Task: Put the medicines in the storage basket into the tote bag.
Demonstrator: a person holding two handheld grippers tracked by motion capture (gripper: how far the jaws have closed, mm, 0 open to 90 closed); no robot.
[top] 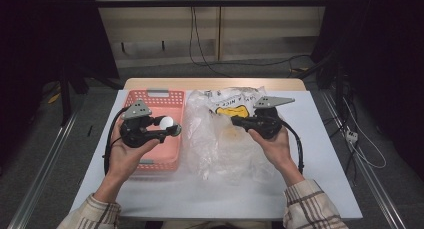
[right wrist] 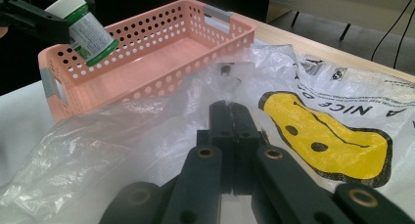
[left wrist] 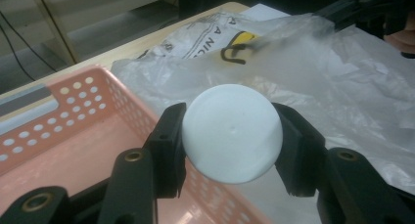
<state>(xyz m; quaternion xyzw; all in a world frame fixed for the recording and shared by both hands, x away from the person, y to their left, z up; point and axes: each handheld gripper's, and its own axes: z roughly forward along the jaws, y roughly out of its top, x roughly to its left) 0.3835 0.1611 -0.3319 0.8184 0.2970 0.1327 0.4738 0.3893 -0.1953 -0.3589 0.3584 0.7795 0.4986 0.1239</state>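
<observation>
White sheet covered the surface (top: 325, 154), wooden edge showing at the far side. Clear plastic bag (top: 220, 139) lay crumpled mid-surface, yellow smiley print and black lettering at its far end. Pink perforated basket (top: 167, 101) sat just left of the bag, touching its edge, grey handles at both short ends; inside looked bare pink.

Left tool (top: 172, 128) was held in the person's left hand (top: 125, 151), over the basket's right half. Its jaws were clamped on a small bottle (top: 166, 122), one jaw either side of the white cap. In the left gripper view the cap's round white top (left wrist: 232, 132) faced the camera between the two black jaws, basket (left wrist: 73, 136) below left, bag (left wrist: 342, 87) beyond. In the right gripper view the bottle (right wrist: 85, 31) showed tilted above the basket's (right wrist: 161, 53) far corner: white cap, green band, white label, held clear of the rim.

Right tool (top: 235, 120) was held in the right hand (top: 275, 144), over the bag, pointing left toward the basket. In the right gripper view its jaws stood together (right wrist: 230, 119), tips pressed on the bag (right wrist: 122, 136); a fold of plastic appeared pinched between them, but hard to confirm through the clear film. Smiley print (right wrist: 323, 136) lay to the right of the jaws.

Plaid sleeves at the bottom edge of the high view. Cables on the floor behind.
</observation>
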